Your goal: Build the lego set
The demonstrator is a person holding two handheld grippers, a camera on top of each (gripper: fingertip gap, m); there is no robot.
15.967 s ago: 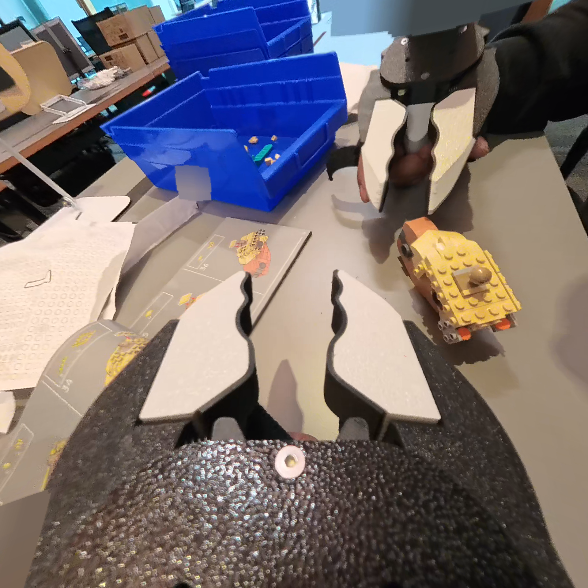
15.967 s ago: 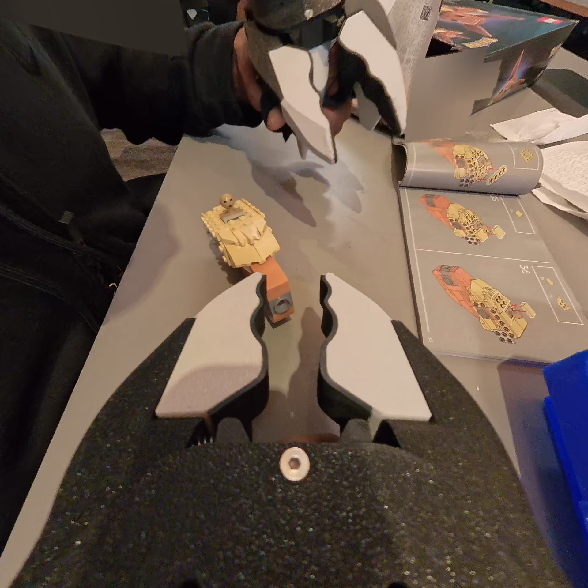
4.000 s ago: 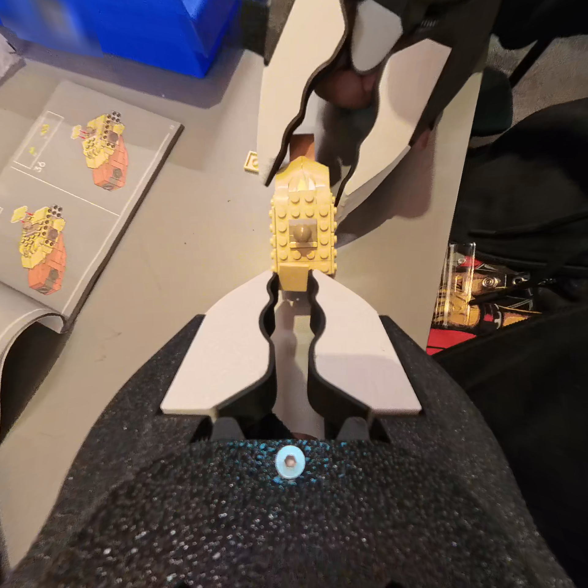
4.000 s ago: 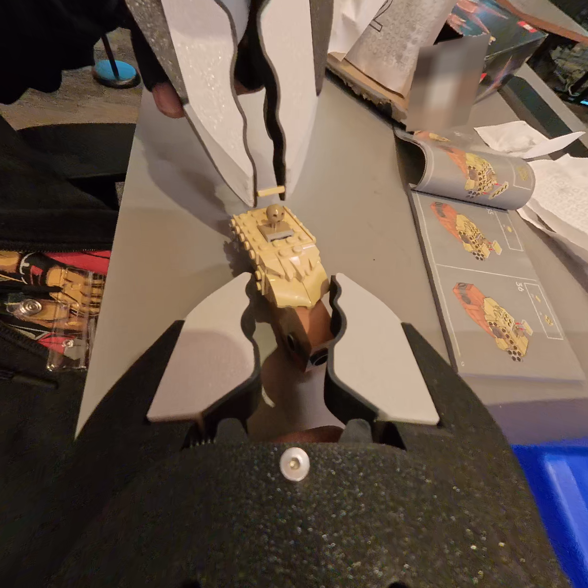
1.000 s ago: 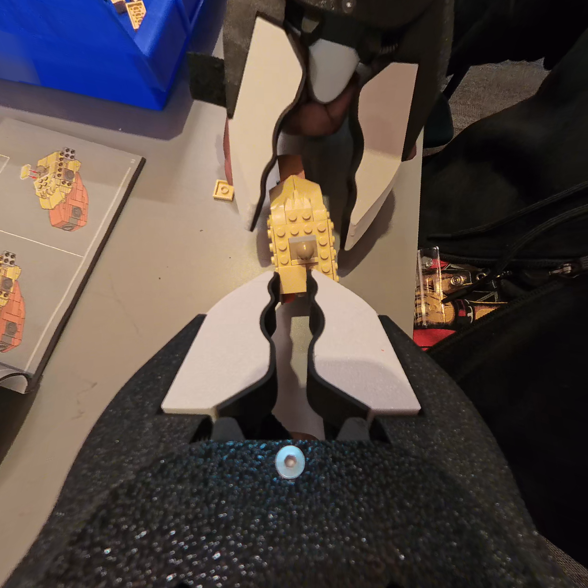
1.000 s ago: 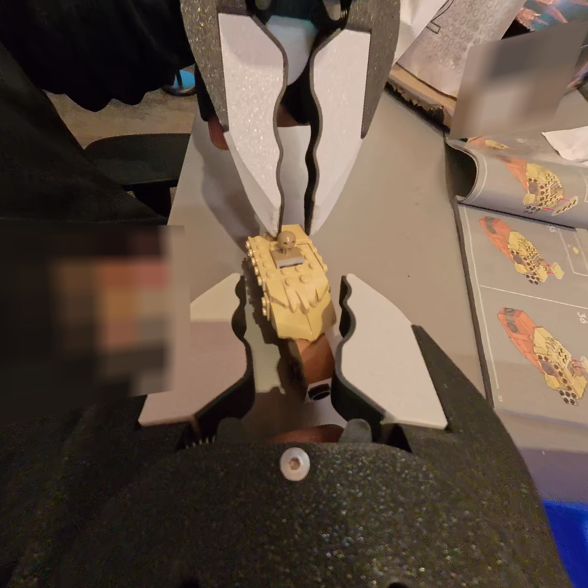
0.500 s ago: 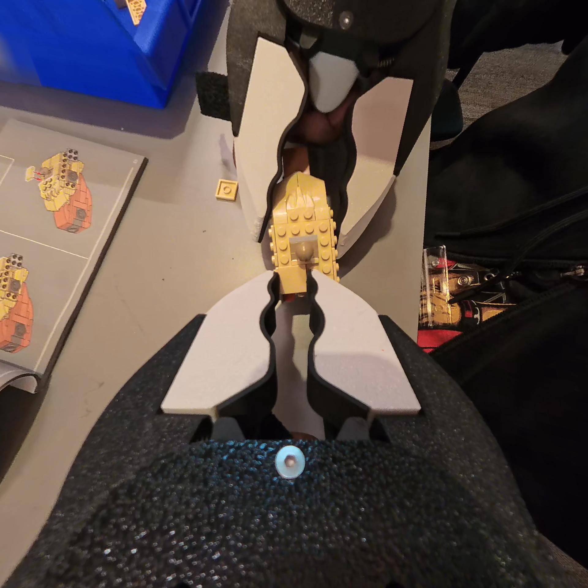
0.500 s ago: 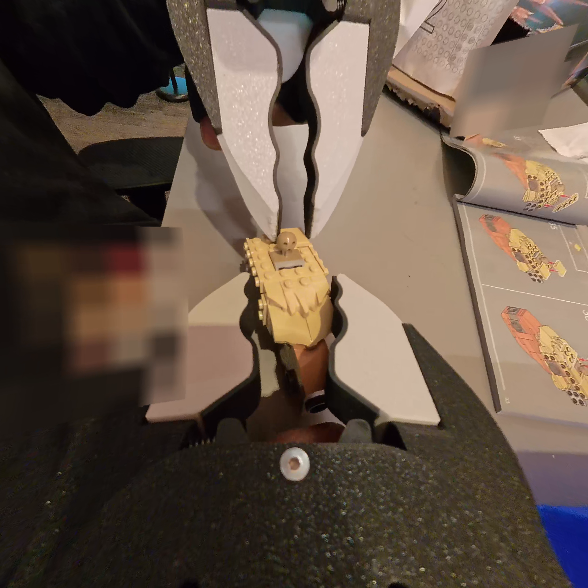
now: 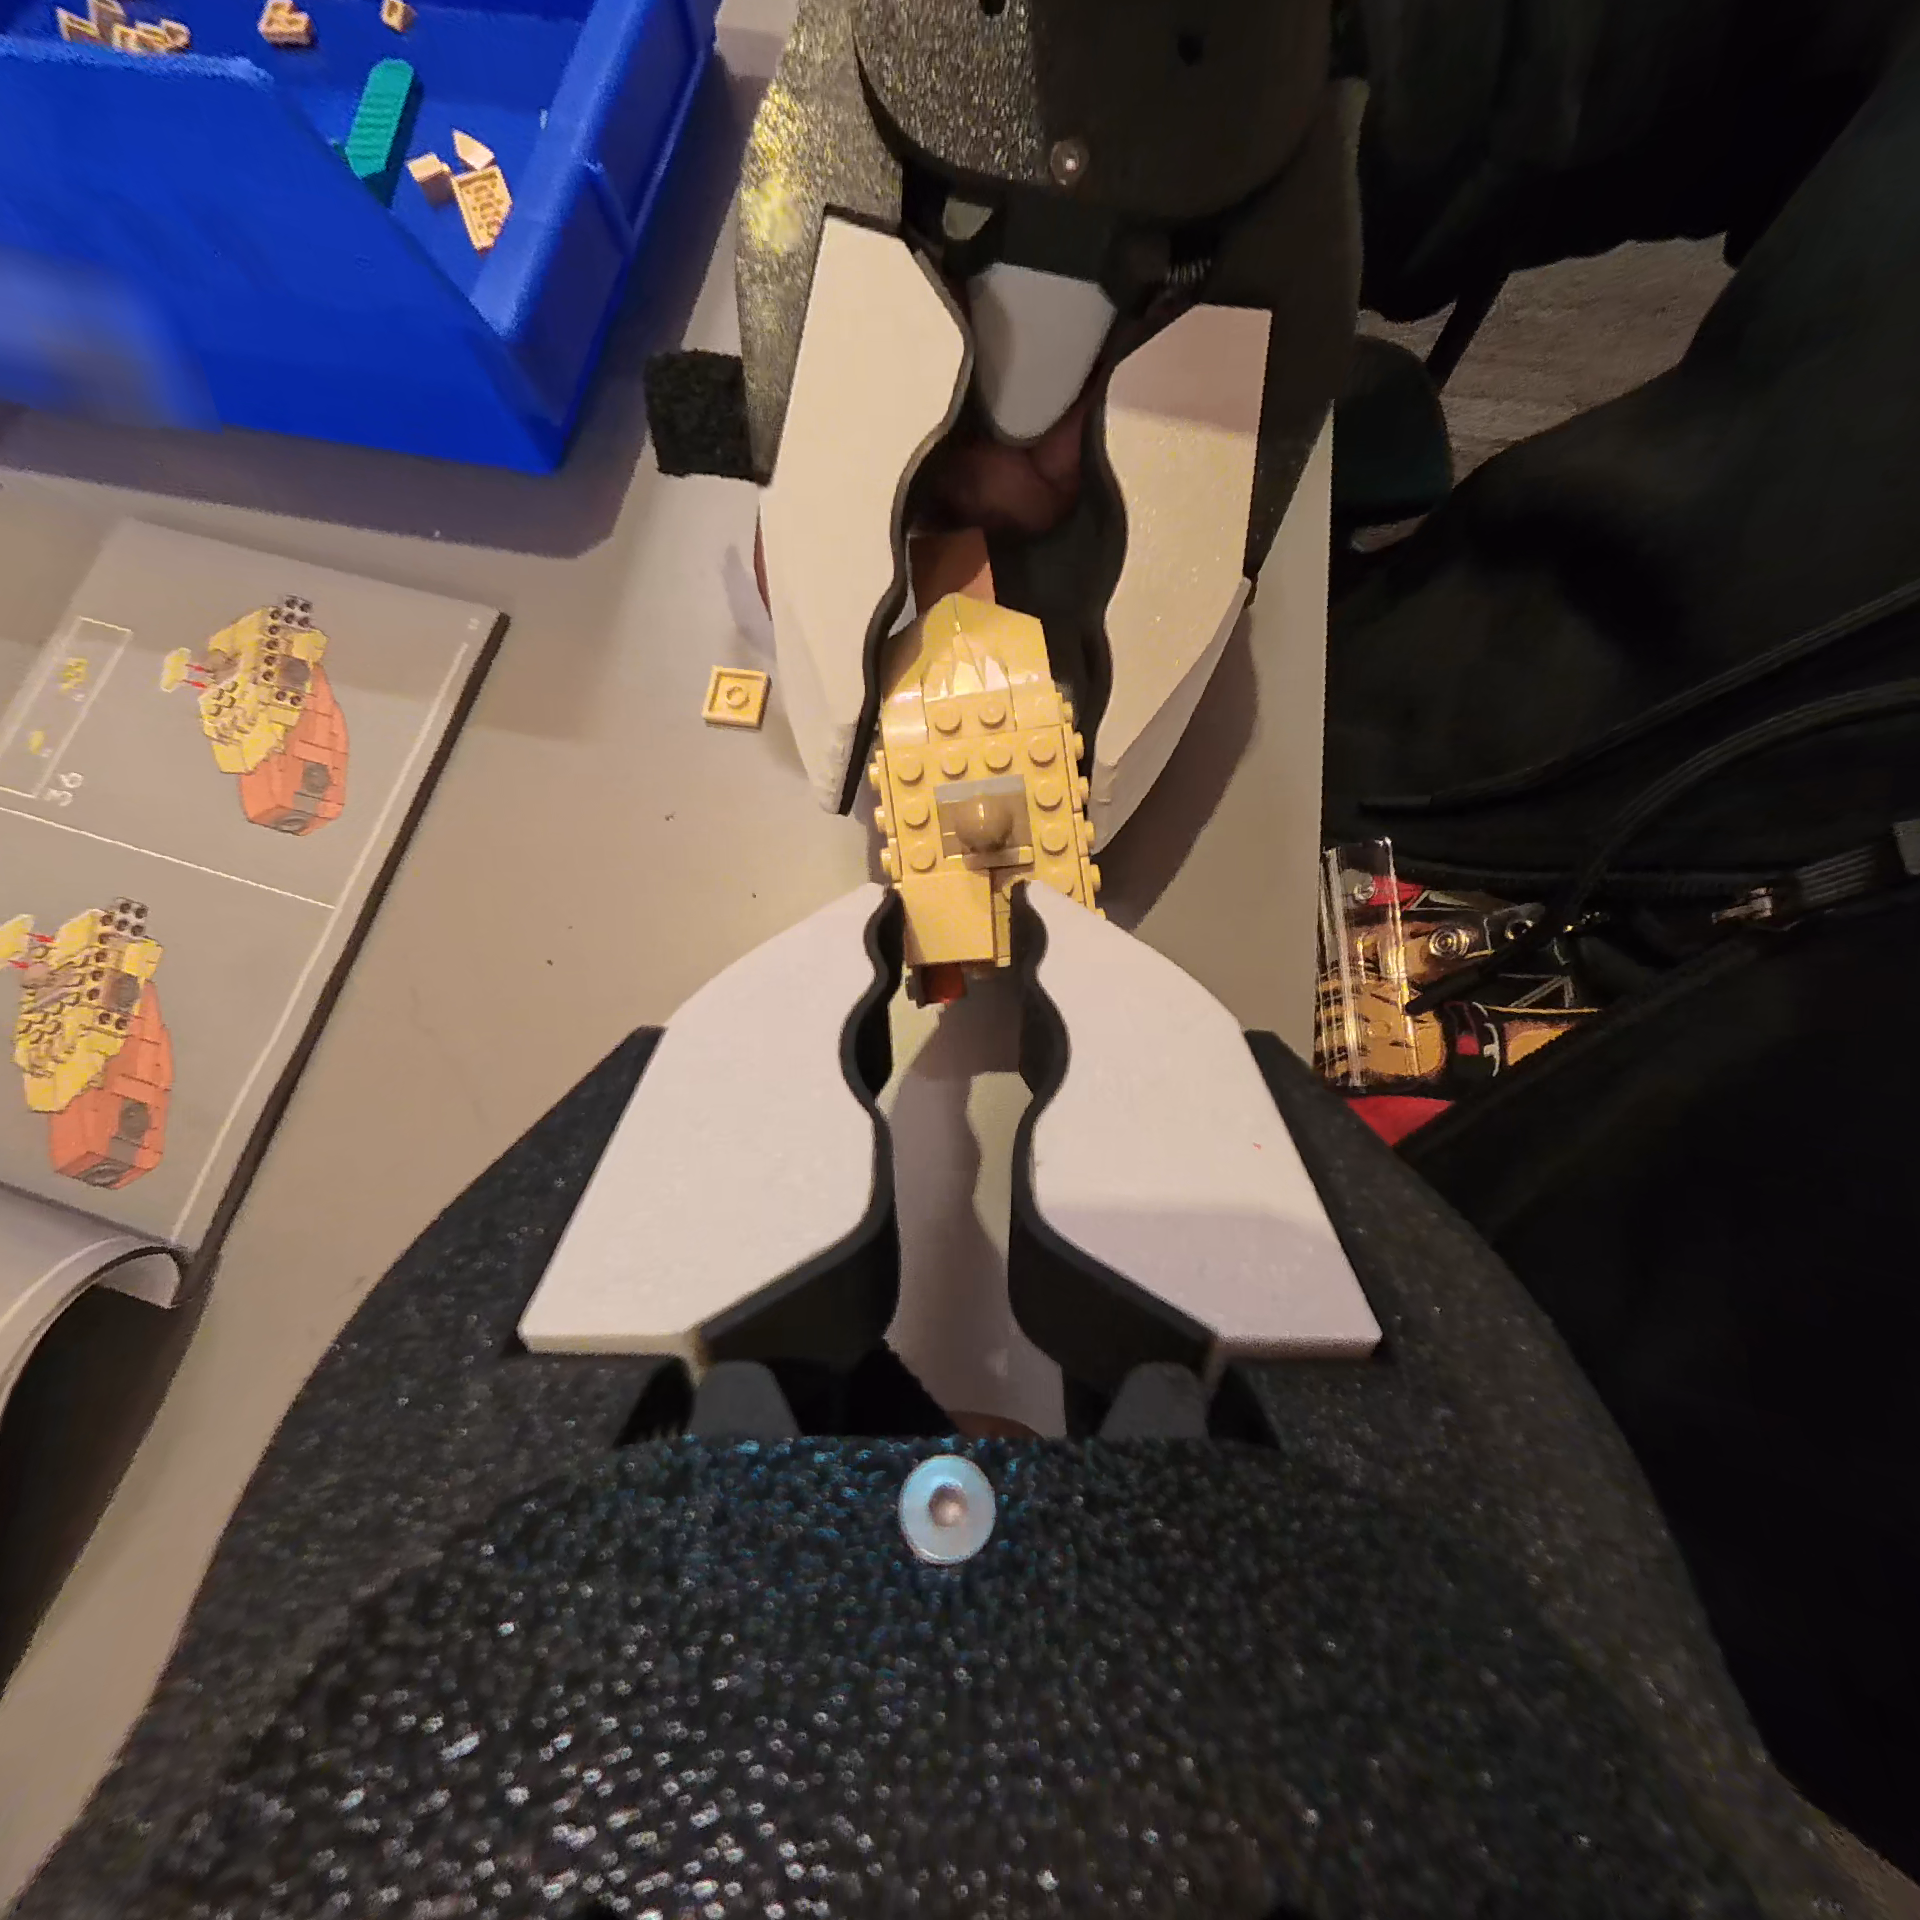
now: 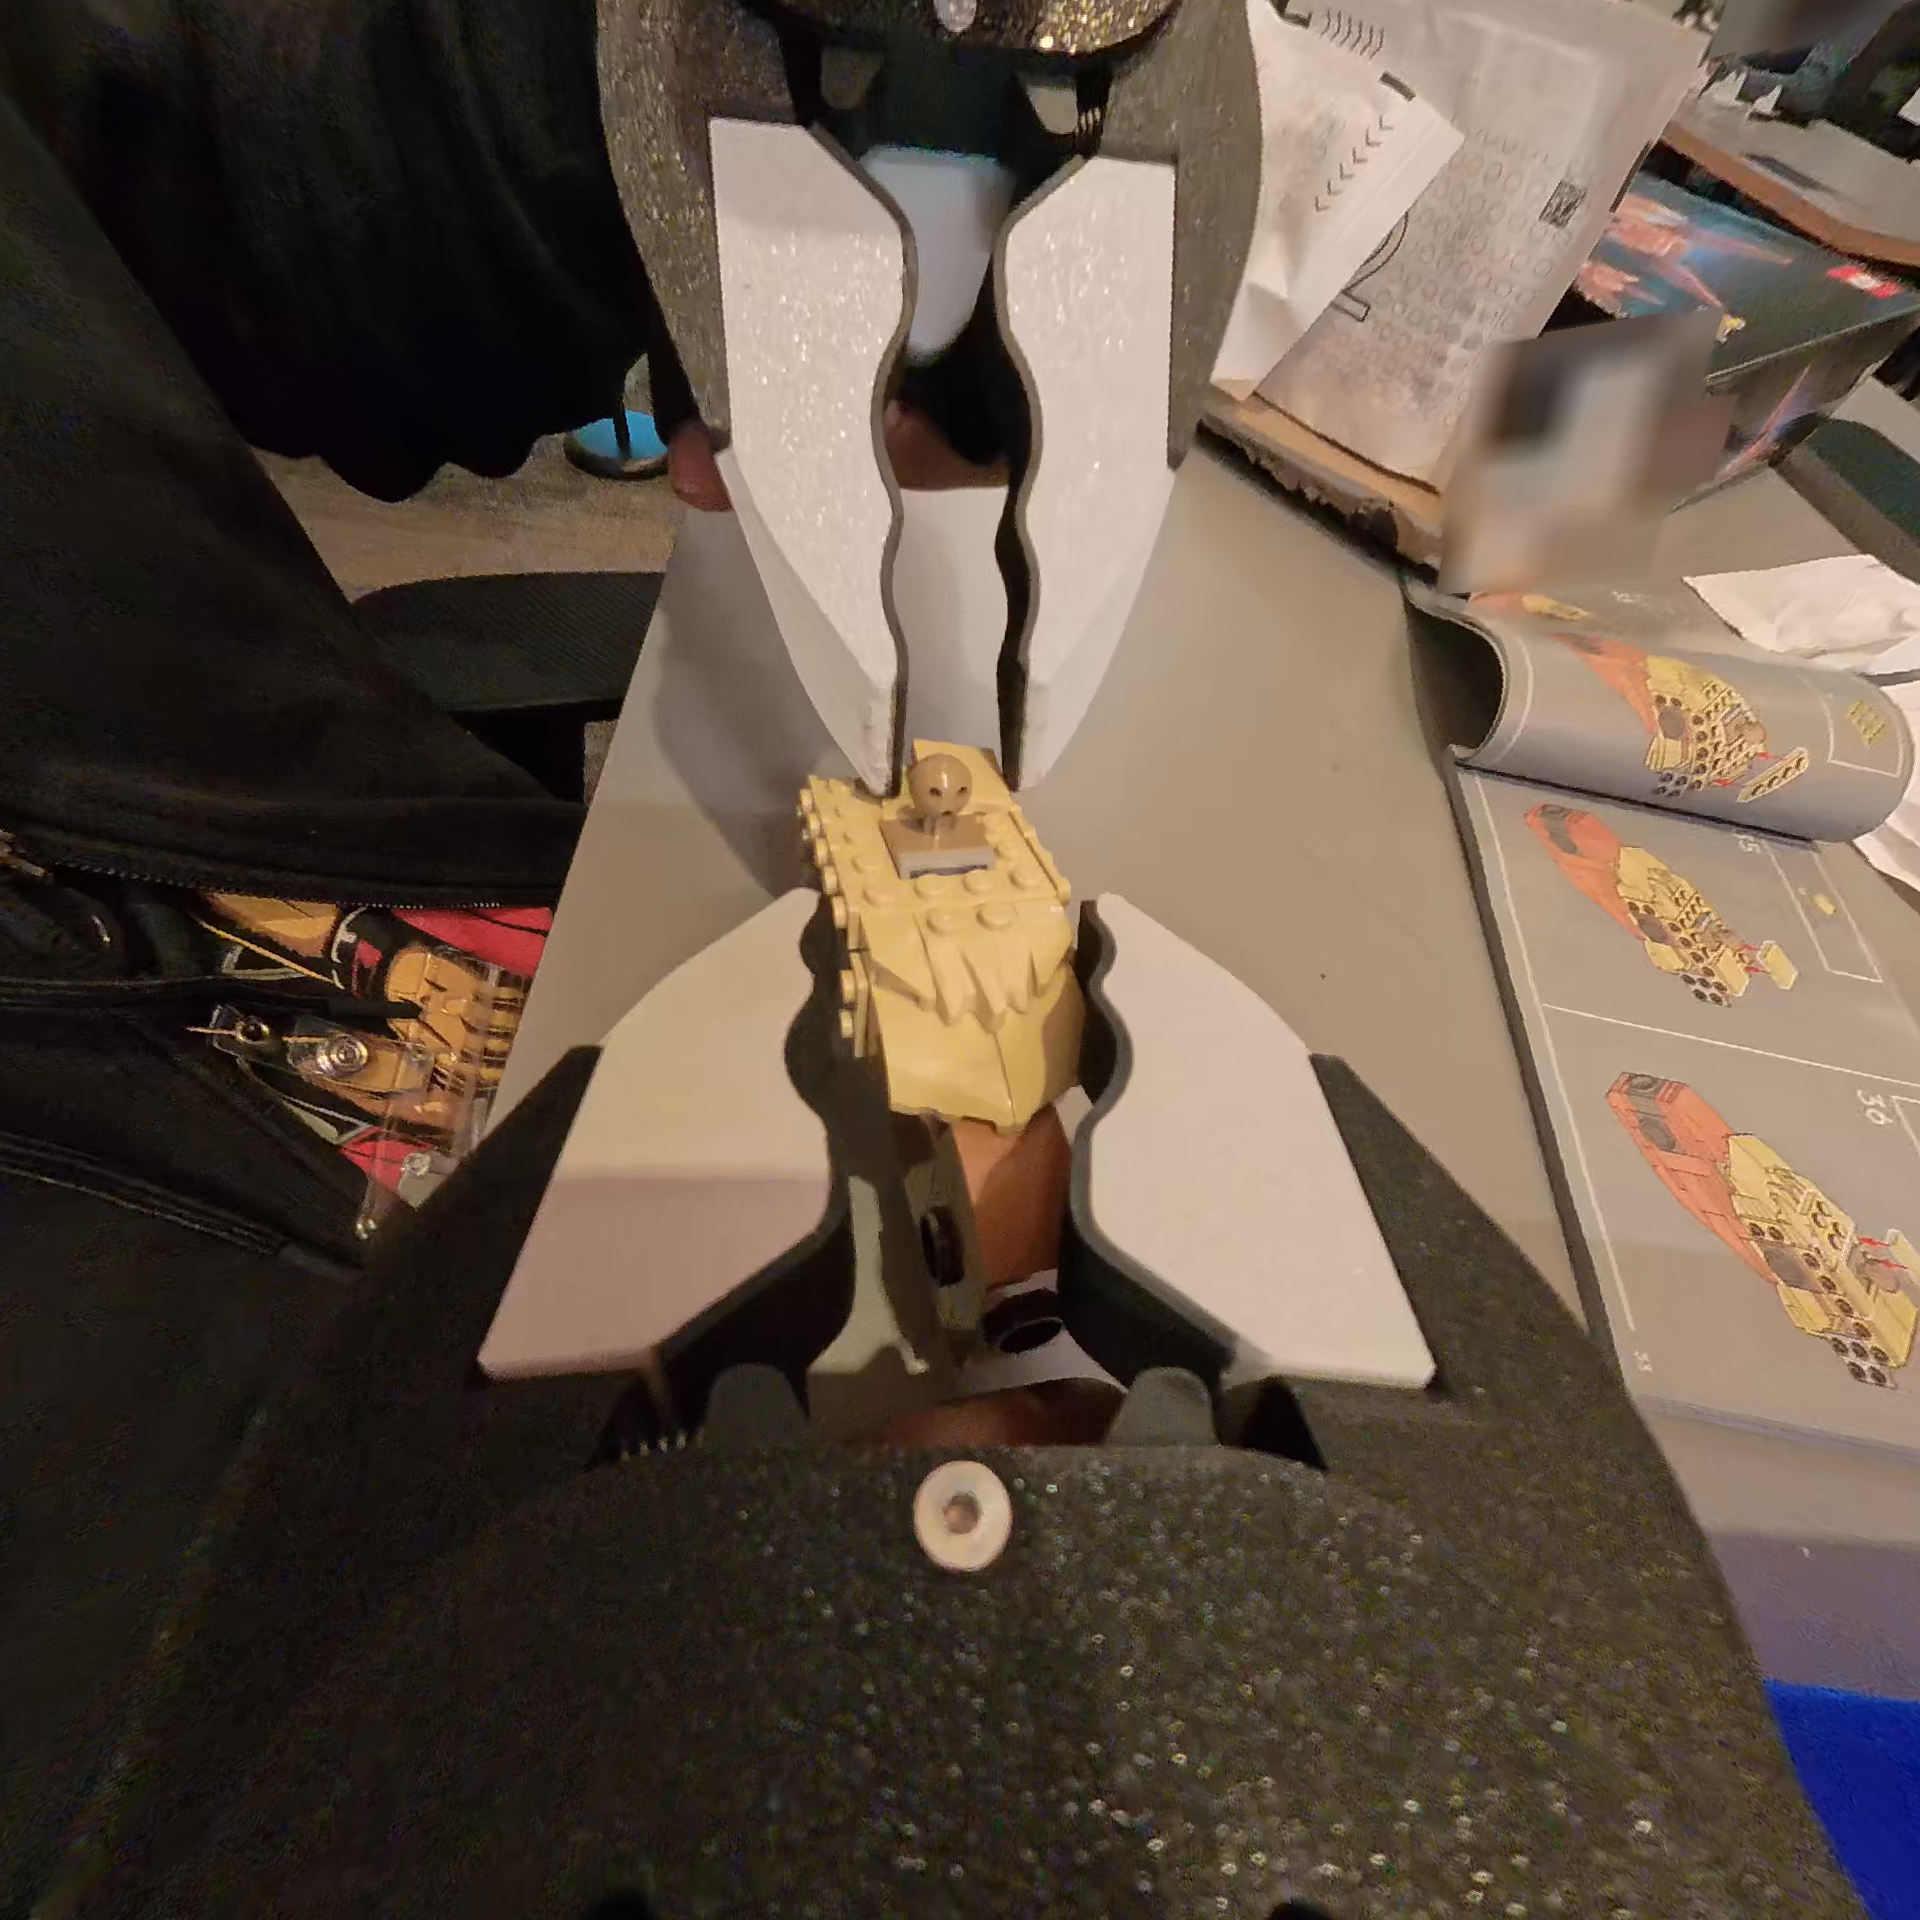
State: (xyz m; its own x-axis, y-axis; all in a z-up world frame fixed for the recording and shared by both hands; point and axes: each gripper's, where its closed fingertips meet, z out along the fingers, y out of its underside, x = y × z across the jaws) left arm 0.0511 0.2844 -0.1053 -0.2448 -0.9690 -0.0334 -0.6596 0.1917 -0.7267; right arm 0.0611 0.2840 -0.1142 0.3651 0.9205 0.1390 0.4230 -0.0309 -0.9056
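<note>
Tan-and-brown lego model [image 9: 982, 810] sits between both grippers, w/ each clamped on one end. Left gripper [image 9: 951, 914] is nearly closed, tips pinching the model's narrow tan rear end. Right gripper [image 10: 940, 935] is part-open, fingers pressed to the sides of the model's wider tan body, brown nose back btwn its fingers. Loose tan tile [image 9: 736, 694] lies on the grey table [image 9: 582, 852], just left of the right gripper's tips in the left wrist view. Instruction booklet [image 9: 208, 831] lies further left; blue bin [image 9: 312, 208] beyond it.
</note>
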